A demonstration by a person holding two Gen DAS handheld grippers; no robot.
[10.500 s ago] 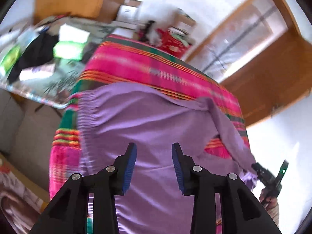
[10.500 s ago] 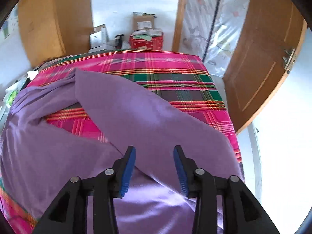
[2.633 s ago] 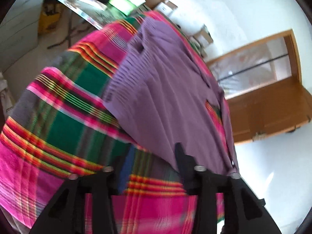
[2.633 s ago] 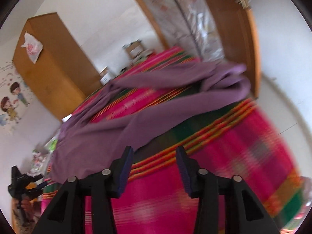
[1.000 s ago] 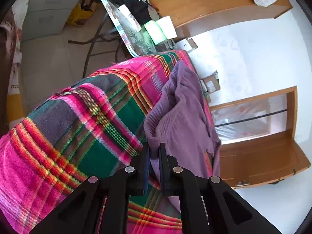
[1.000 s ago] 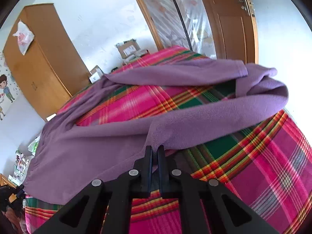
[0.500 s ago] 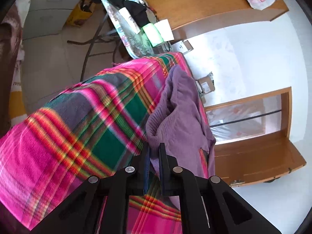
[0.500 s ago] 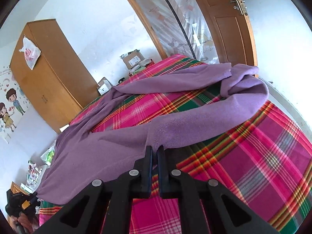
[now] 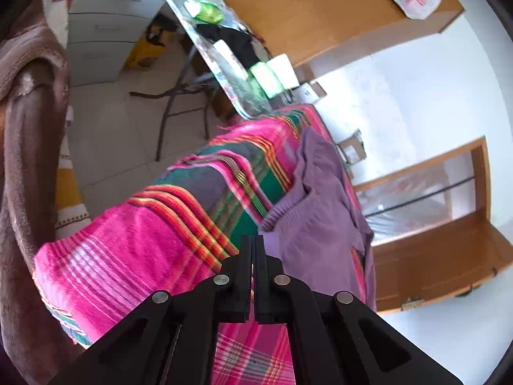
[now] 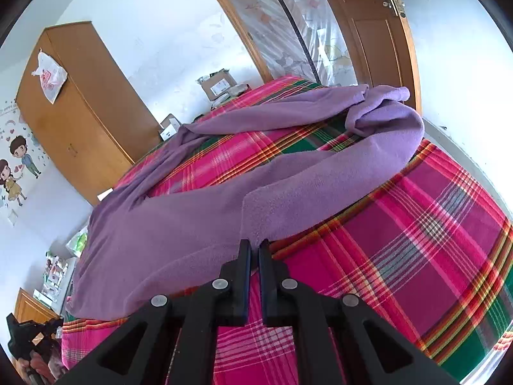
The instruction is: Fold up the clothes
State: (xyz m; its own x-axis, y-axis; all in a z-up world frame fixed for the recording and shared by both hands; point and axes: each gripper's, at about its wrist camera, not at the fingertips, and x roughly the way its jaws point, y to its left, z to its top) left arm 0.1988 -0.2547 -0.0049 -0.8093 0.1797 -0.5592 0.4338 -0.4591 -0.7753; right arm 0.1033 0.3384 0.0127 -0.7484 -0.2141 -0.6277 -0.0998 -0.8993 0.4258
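On the plaid blanket, a purple garment spread out, one sleeve looped toward the far edge. Left claw just closed tight at the ribbed hem, nothing visible between the jaws. Right claw clamped on the sleeve's cuff edge.

A pink, green and orange plaid blanket covers the tabletop, draping over its edges, and a purple fleece garment lies sprawled across it, its long parts reaching toward the far corner.
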